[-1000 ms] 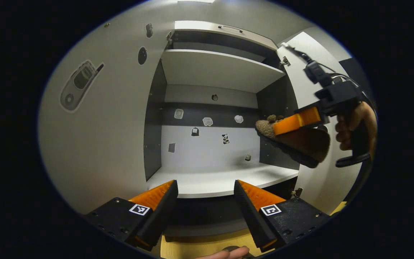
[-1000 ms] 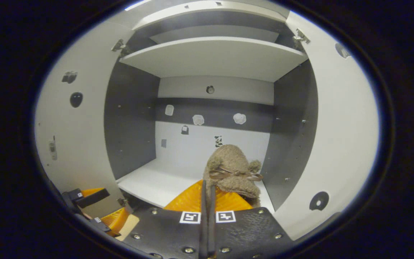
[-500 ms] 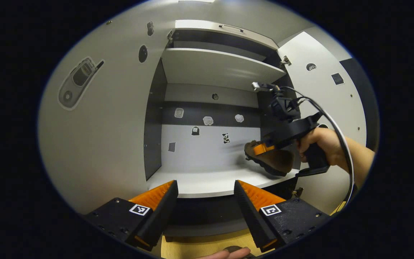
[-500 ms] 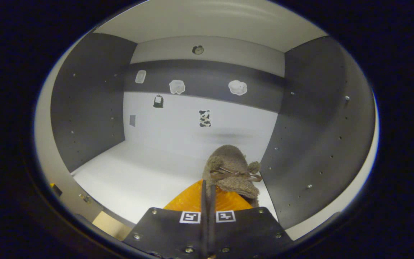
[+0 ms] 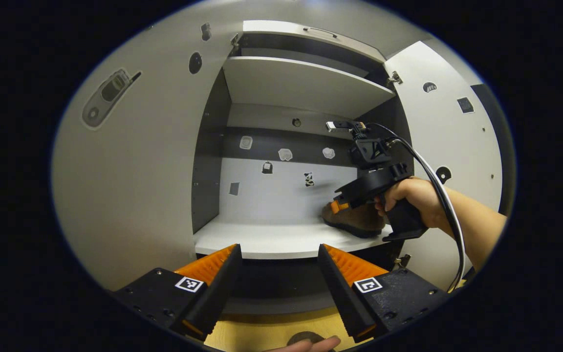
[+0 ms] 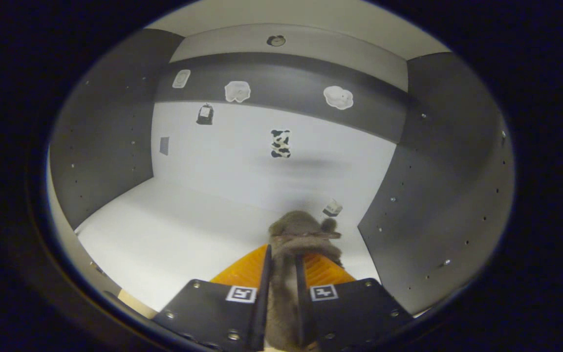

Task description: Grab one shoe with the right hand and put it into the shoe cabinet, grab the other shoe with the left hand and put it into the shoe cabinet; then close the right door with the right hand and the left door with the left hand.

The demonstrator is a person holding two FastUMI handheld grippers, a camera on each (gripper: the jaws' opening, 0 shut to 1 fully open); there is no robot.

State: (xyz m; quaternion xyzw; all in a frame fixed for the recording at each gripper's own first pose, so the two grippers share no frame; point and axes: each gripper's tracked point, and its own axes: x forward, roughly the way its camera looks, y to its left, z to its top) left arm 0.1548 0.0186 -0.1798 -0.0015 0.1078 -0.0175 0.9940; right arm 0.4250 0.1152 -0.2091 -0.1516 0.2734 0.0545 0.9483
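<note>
A brown fuzzy shoe (image 5: 355, 222) rests at the right end of the shoe cabinet's lower shelf (image 5: 262, 239), close to the right wall. My right gripper (image 5: 336, 205), held by a hand (image 5: 408, 195), reaches inside the cabinet over the shoe's back. In the right gripper view the shoe (image 6: 301, 227) points toward the back wall and its collar lies between the fingers of my right gripper (image 6: 286, 250), whose jaws stand a little apart. My left gripper (image 5: 278, 247) hangs open in front of the shelf edge with nothing between its fingers.
Both cabinet doors stand wide open, the left door (image 5: 130, 171) and the right door (image 5: 452, 132). An upper shelf (image 5: 301, 83) roofs the compartment. The left part of the lower shelf (image 6: 164, 234) is bare. A yellowish floor (image 5: 262, 335) lies below.
My right gripper went deeper and lower into the cabinet, and the shoe came down onto the shelf. The gap between its fingers has widened. My left gripper has hardly moved.
</note>
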